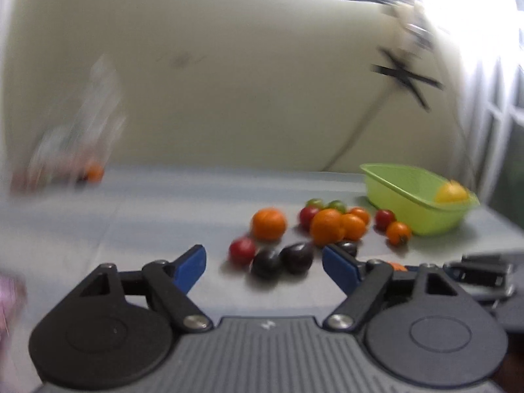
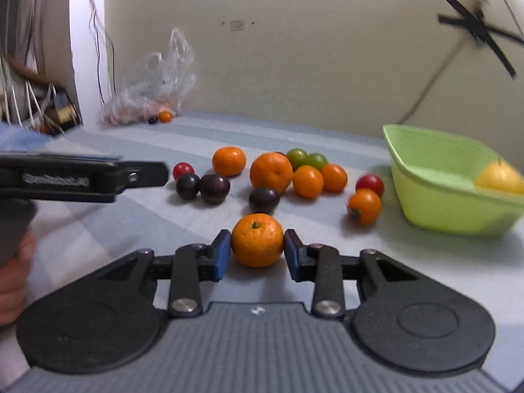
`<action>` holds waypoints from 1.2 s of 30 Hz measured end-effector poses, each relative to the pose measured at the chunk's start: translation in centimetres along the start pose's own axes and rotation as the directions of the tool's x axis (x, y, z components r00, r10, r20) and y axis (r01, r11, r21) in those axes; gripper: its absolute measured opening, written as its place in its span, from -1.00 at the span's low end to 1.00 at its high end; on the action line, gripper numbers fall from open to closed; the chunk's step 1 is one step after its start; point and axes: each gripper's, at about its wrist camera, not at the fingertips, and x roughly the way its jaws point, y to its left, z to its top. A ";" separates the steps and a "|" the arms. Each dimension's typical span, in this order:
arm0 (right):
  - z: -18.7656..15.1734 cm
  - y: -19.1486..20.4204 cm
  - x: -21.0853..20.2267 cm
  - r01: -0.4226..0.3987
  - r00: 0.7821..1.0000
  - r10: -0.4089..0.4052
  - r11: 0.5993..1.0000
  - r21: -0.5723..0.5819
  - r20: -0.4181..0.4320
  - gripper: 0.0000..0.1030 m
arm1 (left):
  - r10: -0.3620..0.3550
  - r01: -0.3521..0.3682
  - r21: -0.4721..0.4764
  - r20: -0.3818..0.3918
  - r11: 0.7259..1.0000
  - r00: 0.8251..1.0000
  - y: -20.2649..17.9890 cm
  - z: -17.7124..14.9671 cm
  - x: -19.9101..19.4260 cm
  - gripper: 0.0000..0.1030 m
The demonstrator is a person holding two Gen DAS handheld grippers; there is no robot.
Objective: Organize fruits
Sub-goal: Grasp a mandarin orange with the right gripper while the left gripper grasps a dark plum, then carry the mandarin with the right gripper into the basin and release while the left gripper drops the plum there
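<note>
In the right wrist view, my right gripper (image 2: 257, 252) is shut on a mandarin (image 2: 257, 240) that rests on the pale blue cloth (image 2: 327, 262), one blue pad against each side. Beyond it lie several loose fruits: mandarins (image 2: 271, 172), dark plums (image 2: 214, 188), and red, orange and green cherry tomatoes (image 2: 364, 206). A green basket (image 2: 435, 209) at the right holds a lemon (image 2: 499, 177). My left gripper (image 1: 263, 258) stands open with nothing between its pads, just short of two dark plums (image 1: 281, 258). From the right wrist it shows side-on as the left gripper (image 2: 85, 177).
A crumpled clear plastic bag (image 2: 154, 88) with a few small fruits lies at the back left by the wall. A cable (image 2: 425, 91) hangs down the wall behind the basket. A hand (image 2: 13, 281) holds the left gripper's handle.
</note>
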 end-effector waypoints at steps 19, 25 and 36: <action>-0.5 -1.5 -0.3 -0.063 0.998 0.063 0.992 0.112 0.005 -0.23 | -0.167 0.181 0.040 -0.235 0.983 0.958 2.4 0.9 6.1 -0.43; -0.6 -1.5 -0.6 -0.070 0.997 0.068 0.991 0.110 0.020 -0.25 | -0.169 0.178 0.021 -0.229 0.984 0.959 1.9 1.1 5.3 -0.47; 1.0 -4.6 -4.9 0.076 0.964 -0.093 0.994 0.080 0.249 -0.27 | -0.326 0.331 0.019 -0.117 0.943 0.938 -4.8 5.8 3.2 -0.46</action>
